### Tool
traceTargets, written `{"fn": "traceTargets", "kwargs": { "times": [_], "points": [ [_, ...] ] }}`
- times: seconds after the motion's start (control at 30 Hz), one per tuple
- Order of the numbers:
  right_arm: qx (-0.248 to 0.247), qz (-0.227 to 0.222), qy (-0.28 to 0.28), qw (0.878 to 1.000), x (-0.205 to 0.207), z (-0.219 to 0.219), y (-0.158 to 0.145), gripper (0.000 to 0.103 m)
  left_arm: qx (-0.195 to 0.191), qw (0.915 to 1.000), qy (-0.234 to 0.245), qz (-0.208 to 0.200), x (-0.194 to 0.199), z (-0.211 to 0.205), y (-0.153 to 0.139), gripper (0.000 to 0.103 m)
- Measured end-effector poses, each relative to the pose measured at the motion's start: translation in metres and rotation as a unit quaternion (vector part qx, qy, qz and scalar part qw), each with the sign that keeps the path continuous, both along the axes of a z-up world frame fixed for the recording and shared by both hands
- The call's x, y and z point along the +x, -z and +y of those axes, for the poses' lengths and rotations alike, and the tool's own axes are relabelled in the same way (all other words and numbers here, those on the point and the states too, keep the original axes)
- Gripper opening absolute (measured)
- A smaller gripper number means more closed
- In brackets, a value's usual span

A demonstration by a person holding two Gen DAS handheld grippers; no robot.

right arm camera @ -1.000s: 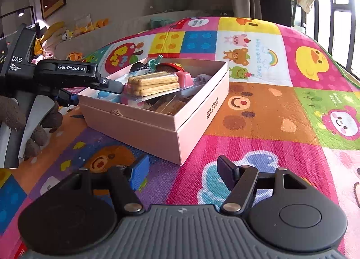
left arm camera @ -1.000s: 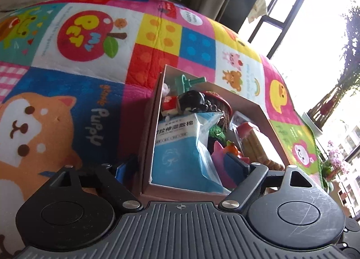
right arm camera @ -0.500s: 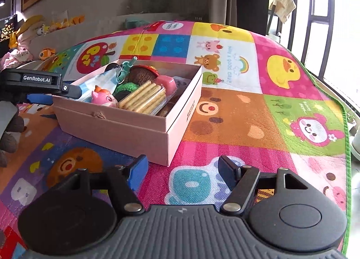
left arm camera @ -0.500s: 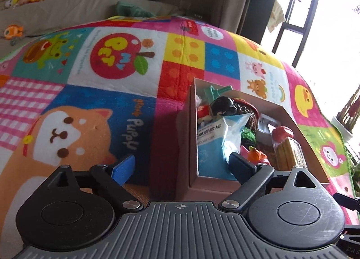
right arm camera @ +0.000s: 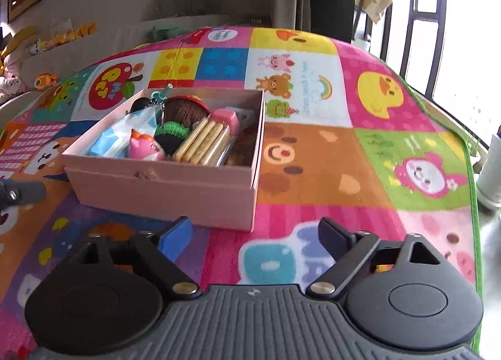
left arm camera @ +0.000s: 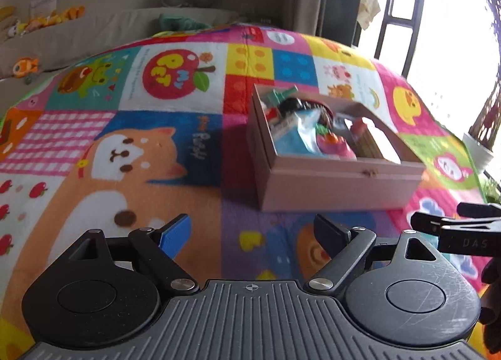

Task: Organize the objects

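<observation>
An open pink box (left arm camera: pixel 338 184) (right arm camera: pixel 162 187) stands on a colourful play mat (left arm camera: pixel 125 147) (right arm camera: pixel 328 153). It holds a blue packet (right arm camera: pixel 116 137), a pink toy (right arm camera: pixel 145 148), a biscuit pack (right arm camera: pixel 203 141), knitted items (right arm camera: pixel 175 131) and a keyring (right arm camera: pixel 159 97). My left gripper (left arm camera: pixel 252 233) is open and empty, above the mat, short of the box's near left corner. My right gripper (right arm camera: pixel 255 234) is open and empty, near the box's front right corner. Part of the right gripper shows at the left view's right edge (left arm camera: pixel 454 228).
A grey sofa with plush toys (left arm camera: pixel 40 22) stands behind the mat. A window with dark bars (right arm camera: pixel 419 15) is at the right. A white pot (right arm camera: pixel 488 172) stands off the mat's right edge.
Both grippers have pulled back from the box and risen. The left gripper's fingers no longer straddle the box's side; the box now looks smaller and farther away in both views.
</observation>
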State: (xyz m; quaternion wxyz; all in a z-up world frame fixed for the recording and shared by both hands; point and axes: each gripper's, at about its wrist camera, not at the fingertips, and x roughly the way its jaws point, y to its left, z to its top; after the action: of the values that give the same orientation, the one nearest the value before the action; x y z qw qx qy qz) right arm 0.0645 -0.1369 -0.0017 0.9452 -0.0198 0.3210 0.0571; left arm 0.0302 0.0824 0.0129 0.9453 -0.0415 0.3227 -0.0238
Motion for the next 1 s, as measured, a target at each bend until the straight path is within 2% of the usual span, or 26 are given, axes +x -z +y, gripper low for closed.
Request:
{"fn": "traceTargets", "kwargs": {
  "times": [0.03, 0.13, 0.2, 0.27, 0.33, 0.53, 1.0],
  "points": [
    [0.006, 0.016, 0.005, 1.0, -0.009, 0.001, 0.003, 0.103, 0.008, 0.9999, 0.001, 0.009, -0.005, -0.006, 0.006, 0.09],
    [0.018, 0.055, 0.004, 0.998, -0.027, 0.006, 0.015, 0.103, 0.01, 0.9992, -0.001, 0.039, -0.011, -0.018, 0.024, 0.09],
    [0.01, 0.064, 0.006, 0.998, -0.032, 0.012, 0.023, 0.103, 0.041, 0.9989, -0.015, 0.018, -0.018, -0.027, 0.032, 0.089],
    [-0.002, 0.058, 0.01, 0.998, -0.031, 0.017, 0.031, 0.103, 0.062, 0.9978, -0.025, 0.008, -0.02, -0.033, 0.034, 0.091],
    [-0.001, 0.051, 0.015, 0.999, -0.03, 0.02, 0.032, 0.103, 0.047, 0.9983, -0.033, 0.009, -0.019, -0.029, 0.034, 0.091],
    [0.0, 0.022, 0.025, 0.999, -0.028, 0.024, 0.037, 0.103, 0.051, 0.9977, -0.043, 0.014, -0.009, -0.034, 0.035, 0.098],
    [0.008, 0.02, 0.018, 1.0, -0.02, 0.018, 0.038, 0.103, 0.05, 0.9973, -0.05, 0.019, 0.0, -0.034, 0.037, 0.102]
  ]
}}
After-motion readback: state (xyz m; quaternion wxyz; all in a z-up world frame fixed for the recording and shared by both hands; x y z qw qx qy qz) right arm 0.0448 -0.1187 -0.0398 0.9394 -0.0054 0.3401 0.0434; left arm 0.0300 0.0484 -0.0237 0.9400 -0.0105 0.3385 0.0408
